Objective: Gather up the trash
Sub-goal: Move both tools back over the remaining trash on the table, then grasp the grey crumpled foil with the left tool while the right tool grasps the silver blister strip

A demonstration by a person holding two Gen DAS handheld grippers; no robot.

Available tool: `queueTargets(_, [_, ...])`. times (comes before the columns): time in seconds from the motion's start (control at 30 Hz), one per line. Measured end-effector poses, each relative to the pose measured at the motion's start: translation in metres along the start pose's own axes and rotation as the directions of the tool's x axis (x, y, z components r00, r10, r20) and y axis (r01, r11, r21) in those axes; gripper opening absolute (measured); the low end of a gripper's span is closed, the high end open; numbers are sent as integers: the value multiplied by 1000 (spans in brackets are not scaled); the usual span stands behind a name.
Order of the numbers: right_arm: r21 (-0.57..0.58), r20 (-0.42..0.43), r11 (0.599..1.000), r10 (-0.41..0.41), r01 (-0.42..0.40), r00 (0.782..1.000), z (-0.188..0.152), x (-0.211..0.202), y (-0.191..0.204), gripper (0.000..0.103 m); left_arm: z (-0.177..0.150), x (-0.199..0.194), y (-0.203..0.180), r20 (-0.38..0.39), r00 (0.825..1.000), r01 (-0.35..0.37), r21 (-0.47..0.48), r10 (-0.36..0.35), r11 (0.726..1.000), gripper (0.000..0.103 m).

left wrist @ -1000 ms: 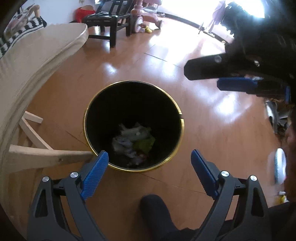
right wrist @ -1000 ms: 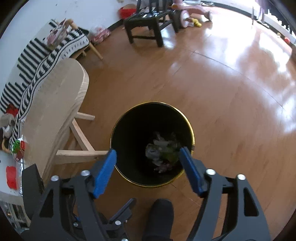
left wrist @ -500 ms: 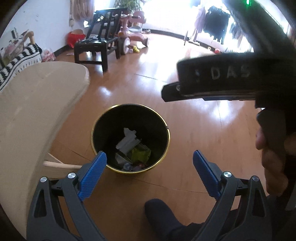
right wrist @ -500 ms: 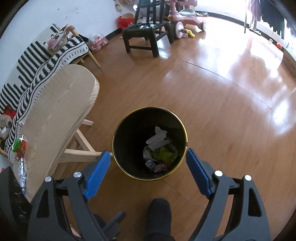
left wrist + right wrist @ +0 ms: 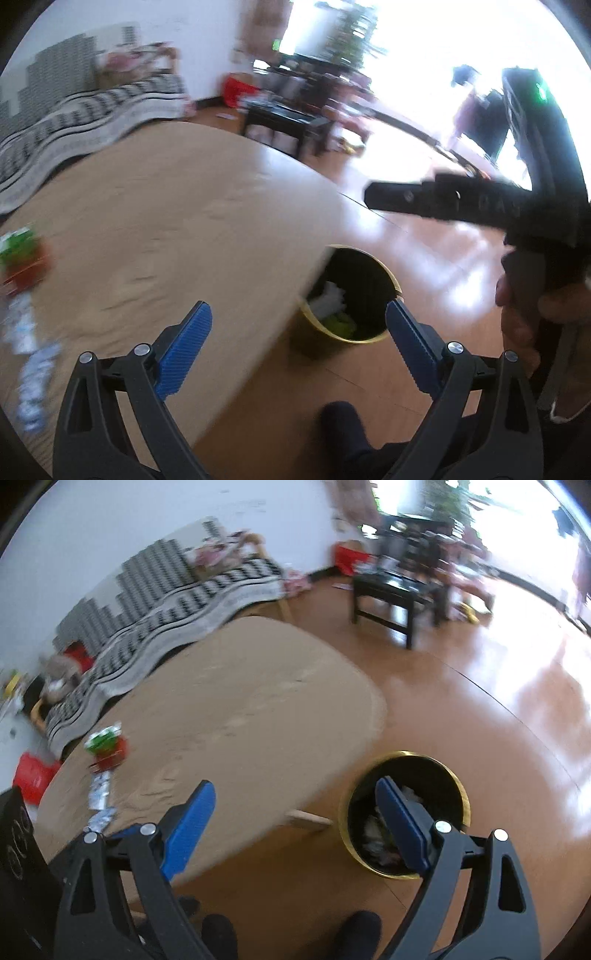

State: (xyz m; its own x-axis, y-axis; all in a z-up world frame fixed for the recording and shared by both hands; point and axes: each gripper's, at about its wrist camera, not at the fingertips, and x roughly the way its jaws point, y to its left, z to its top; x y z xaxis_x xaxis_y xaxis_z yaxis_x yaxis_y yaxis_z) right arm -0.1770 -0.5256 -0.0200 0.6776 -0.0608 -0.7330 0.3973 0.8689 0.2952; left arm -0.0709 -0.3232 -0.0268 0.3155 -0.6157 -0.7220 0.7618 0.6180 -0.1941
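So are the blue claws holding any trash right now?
No. The left gripper and the right gripper are both open and empty. The trash sits in the bin on the floor.

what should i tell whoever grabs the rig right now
Left gripper: open, empty.
Right gripper: open, empty, jaws have just been opening wider.
Bin: on the floor beside the table, some trash already inside.
Left to do: a green and red packet and silvery wrappers lie on the table's left part. Pick them up and drop them in the bin.
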Motion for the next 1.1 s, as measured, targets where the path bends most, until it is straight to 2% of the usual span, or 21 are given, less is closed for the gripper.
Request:
queueTargets(0.1, [-56,3,997,59,-59,998,7,16,45,86,-3,-35,42,57,998,-15,-65,19,998,93])
queueTargets(0.17, [-98,-20,990,95,-97,995,10,34,84,86,-12,-52,72,84,991,-94,-96,102,991,94])
queueTargets(0.3, [-178,-77,970,157,-168,985,11,68,152,86,-38,-74,137,56,969,-227,-193,242,955,94])
queueTargets(0.4, [-221,-128,950,197,-222,972,5,90,198,86,-58,-90,177,27,960,-263,-261,279,929,94])
queueTargets(0.5, [-248,-167,929,237,-274,957,-1,108,234,86,-81,-104,203,2,955,-283,-288,296,915,94])
queueTargets(0.67, [-251,-244,907,278,-337,929,-13,139,280,86,-101,-100,223,-31,958,-280,-304,284,911,94])
queueTargets(0.87, [-308,-323,875,274,-374,906,-31,164,323,86,-109,-84,227,-62,958,-287,-285,281,915,94])
queueTargets(1.0, [-378,-342,855,227,-355,912,-38,174,343,81,-109,-77,225,-54,959,-282,-267,278,922,93])
queueTargets(1.07, [-398,-360,847,209,-352,909,-41,182,349,75,-109,-73,224,-53,962,-274,-264,270,925,89])
queueTargets(1.1, [-401,-370,845,203,-353,907,-43,186,351,72,-110,-70,223,-59,961,-275,-260,269,926,84])
